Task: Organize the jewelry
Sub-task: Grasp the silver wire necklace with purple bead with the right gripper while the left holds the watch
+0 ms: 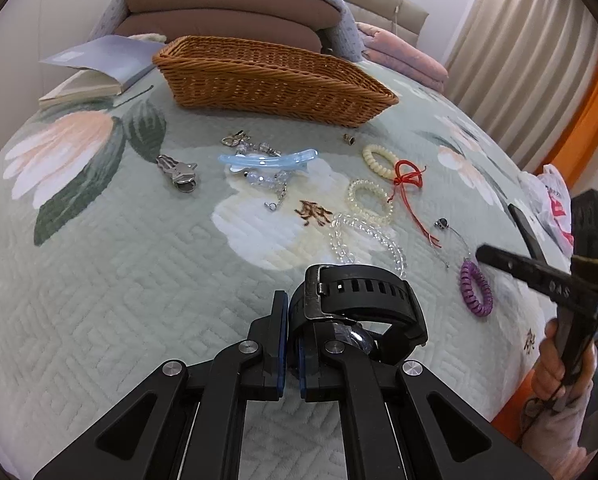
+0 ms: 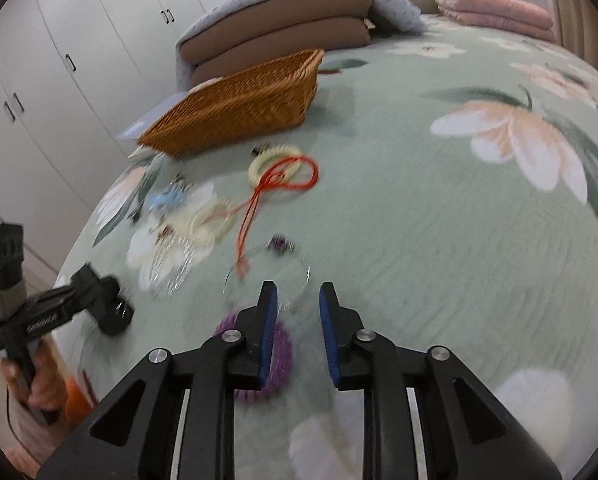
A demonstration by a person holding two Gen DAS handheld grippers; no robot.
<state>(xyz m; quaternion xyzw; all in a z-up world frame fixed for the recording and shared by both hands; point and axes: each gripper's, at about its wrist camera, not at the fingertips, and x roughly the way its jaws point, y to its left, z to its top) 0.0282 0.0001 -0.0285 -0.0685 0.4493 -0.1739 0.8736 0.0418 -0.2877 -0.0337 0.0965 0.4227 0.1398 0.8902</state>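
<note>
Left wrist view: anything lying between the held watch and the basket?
Yes. In the left wrist view, between the black watch in the left gripper and the wicker basket lie a clear bead bracelet and a blue hair clip.

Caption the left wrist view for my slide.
Left hand-held gripper clamps a black watch; jewelry lies before the basket.

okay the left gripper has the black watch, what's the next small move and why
Probably carry the black rubber-strap watch forward toward the brown woven wicker basket and release it there. The left gripper is shut on the strap, and the basket sits beyond the scattered jewelry on the green floral quilt. The open right gripper hovers over the purple coil hair tie.
</note>
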